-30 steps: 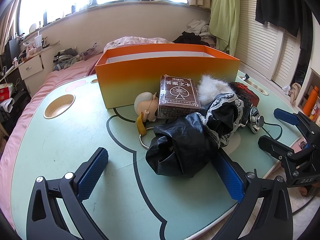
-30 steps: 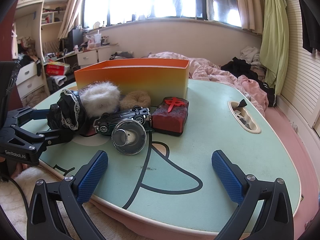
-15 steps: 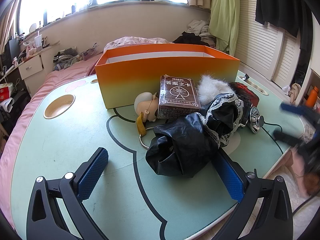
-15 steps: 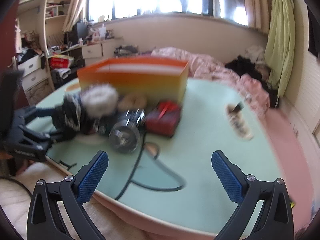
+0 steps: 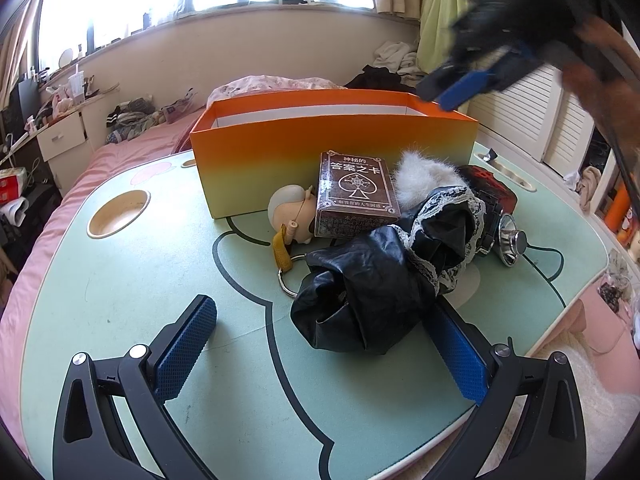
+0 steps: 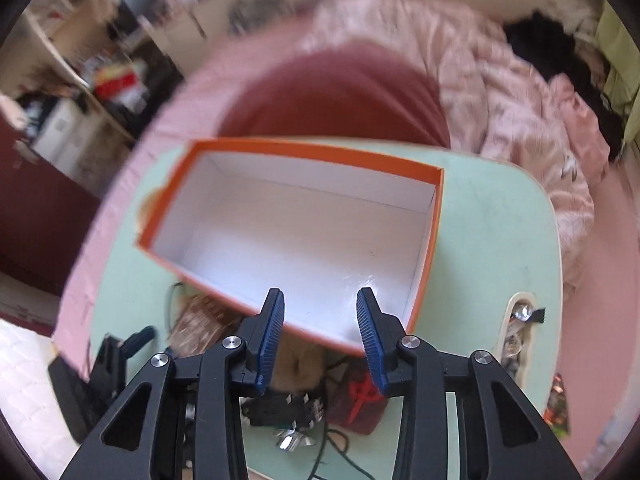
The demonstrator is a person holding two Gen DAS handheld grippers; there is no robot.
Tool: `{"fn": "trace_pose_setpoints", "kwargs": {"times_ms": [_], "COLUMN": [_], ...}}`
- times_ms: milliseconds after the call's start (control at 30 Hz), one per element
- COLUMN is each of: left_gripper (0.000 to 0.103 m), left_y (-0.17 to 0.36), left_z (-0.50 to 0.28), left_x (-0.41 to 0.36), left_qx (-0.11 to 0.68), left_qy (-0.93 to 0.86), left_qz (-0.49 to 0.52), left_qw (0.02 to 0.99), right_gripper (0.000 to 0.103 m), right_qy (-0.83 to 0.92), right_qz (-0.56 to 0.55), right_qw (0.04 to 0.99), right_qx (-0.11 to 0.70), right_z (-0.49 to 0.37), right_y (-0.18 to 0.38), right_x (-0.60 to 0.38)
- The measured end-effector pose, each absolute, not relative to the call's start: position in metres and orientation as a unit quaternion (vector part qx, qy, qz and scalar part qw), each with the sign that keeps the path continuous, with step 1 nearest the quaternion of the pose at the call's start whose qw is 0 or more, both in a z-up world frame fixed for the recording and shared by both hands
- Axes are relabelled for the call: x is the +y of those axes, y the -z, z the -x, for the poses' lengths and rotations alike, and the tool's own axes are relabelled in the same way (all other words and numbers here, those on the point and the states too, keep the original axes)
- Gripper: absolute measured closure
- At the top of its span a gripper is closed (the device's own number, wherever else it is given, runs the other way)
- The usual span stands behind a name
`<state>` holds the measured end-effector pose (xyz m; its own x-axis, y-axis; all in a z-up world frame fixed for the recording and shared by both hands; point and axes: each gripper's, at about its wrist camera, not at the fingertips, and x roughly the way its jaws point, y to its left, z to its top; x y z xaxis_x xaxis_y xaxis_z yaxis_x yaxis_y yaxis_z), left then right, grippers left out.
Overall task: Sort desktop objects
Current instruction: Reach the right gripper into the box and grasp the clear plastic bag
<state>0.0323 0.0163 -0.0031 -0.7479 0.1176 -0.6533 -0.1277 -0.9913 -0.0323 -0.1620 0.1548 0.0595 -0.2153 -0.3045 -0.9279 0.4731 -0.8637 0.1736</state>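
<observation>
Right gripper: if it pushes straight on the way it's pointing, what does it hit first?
Most likely the bare white floor of the orange box. The right gripper points down into it, jaws closing on nothing. Depth is unclear, so the near rim might catch first.

both grippers (image 5: 316,344) (image 6: 320,336): black frames, silver screws, blue cross-hatched finger pads (image 5: 186,346)
</observation>
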Motion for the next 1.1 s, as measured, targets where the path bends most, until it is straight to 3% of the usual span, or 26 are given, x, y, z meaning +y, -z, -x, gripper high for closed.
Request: {"fn": "trace_pose_setpoints", "kwargs": {"times_ms": [233, 333, 433, 467, 567, 700, 933, 1100], "left_gripper": [0.0, 0.0, 0.0, 0.0, 0.0, 0.0, 0.0, 0.0], "left_y": [0.004, 0.004, 0.004, 0.004, 0.004, 0.005, 0.005, 0.005], "left_z": [-0.032, -0.034, -0.034, -0.035, -0.035, -0.034, -0.035, -0.035], "left_x": [0.016, 0.016, 0.017, 0.016, 0.016, 0.015, 0.015, 0.015], "left_qx": [0.007, 0.011, 0.011, 0.009, 0.009, 0.008, 0.008, 0.008], "left_qy": [-0.936, -0.937, -0.937, -0.937, -0.937, -0.937, -0.937, -0.937], "left_qz": [0.346, 0.343, 0.342, 0.342, 0.342, 0.342, 0.342, 0.342], "left_qw": [0.068, 0.07, 0.071, 0.071, 0.072, 0.073, 0.073, 0.072], "right_gripper": [0.067, 0.066, 0.075, 0.089, 0.097, 0.099, 0.1, 0.101], "right_qy": [0.7, 0.677, 0.681, 0.683, 0.687, 0.713, 0.777, 0.801], "right_qz": [-0.676, -0.688, -0.68, -0.675, -0.673, -0.65, -0.563, -0.522], "right_qw": [0.173, 0.142, 0.133, 0.137, 0.148, 0.168, 0.253, 0.28], "right_qx": [0.151, 0.219, 0.237, 0.243, 0.23, 0.202, 0.125, 0.087], "right_z": [0.206, 0.205, 0.201, 0.2, 0.2, 0.198, 0.154, 0.114], "right_y": [-0.011, 0.013, 0.014, 0.014, 0.012, -0.002, -0.091, -0.103], "right_x": [0.134, 0.126, 0.124, 0.124, 0.128, 0.14, 0.156, 0.195]}}
